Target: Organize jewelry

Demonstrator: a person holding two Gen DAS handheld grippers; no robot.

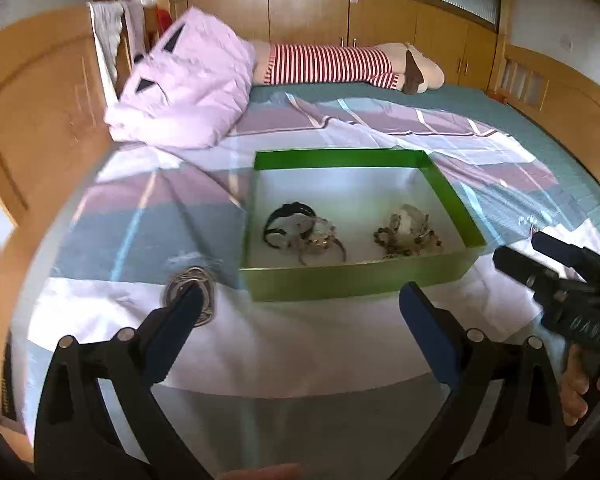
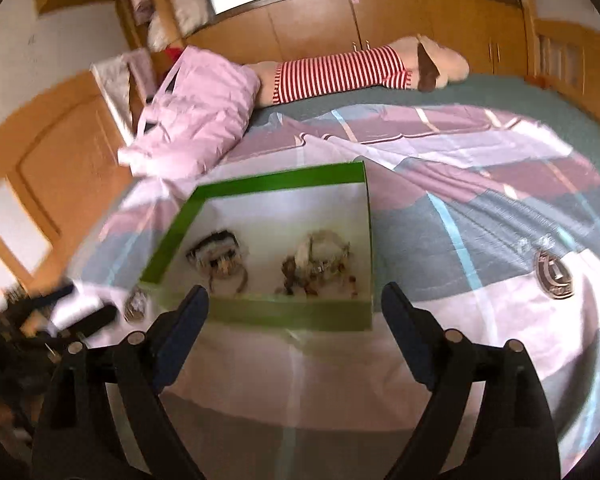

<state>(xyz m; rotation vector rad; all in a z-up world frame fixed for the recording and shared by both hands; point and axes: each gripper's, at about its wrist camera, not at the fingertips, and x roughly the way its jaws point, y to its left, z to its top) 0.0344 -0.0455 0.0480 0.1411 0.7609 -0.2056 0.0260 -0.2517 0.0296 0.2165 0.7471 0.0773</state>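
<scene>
A green box [image 1: 340, 159] with a white floor lies on the bed. It holds a dark pile of bracelets [image 1: 300, 232] on the left and a beaded pile [image 1: 406, 234] on the right. A coil of silvery chains [image 1: 190, 292] lies on the cover just left of the box, behind my left fingertip. My left gripper [image 1: 300, 296] hangs open and empty in front of the box. In the right wrist view, my right gripper [image 2: 296, 294] is open and empty before the box [image 2: 292, 316]. A round banded bracelet [image 2: 554, 276] lies far right on the cover.
A pink folded quilt [image 1: 184, 84] and a striped plush toy [image 1: 332, 64] lie at the far side of the bed. Wooden cabinets line the back wall. A wooden bed end [image 1: 32, 120] stands at the left. My right gripper [image 1: 528, 252] shows at the right, a hand below it.
</scene>
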